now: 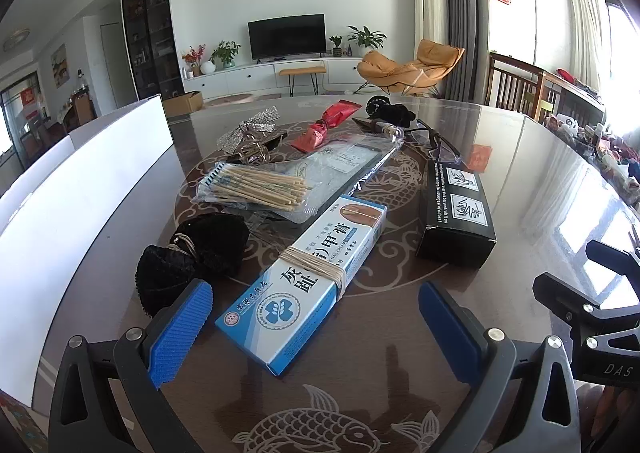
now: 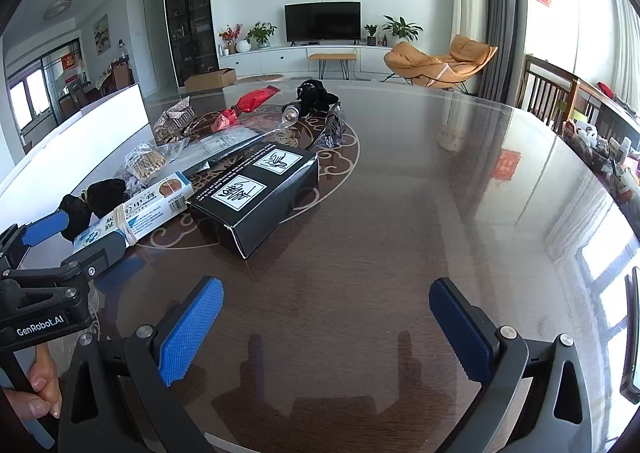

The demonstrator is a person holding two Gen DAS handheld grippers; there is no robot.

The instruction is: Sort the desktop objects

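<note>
Item: blue-and-white carton (image 1: 304, 281), long and narrow, bound near its middle by a rubber band (image 1: 316, 261). It lies flat on the glossy table (image 2: 400, 213), its near end just ahead of my left gripper (image 1: 316, 321).

Handling: I judge it light and fairly stiff cardboard that could dent under a hard squeeze. Best hold: across the narrow width, near the band.

Neighbours: black velvet bow (image 1: 192, 257) just to its left; black box (image 1: 456, 213) apart on its right, probably heavier; bagged wooden sticks (image 1: 260, 187) behind, soft and crinkly; spectacles (image 1: 436, 141) farther back look fragile, though I cannot make out the frame clearly.

Tongs: left gripper fully spread, holding nothing, the carton's end between the blue pads (image 1: 182, 329) but not touched. Right gripper (image 2: 326, 329) equally wide, empty, over bare tabletop well short of the black box.
</note>
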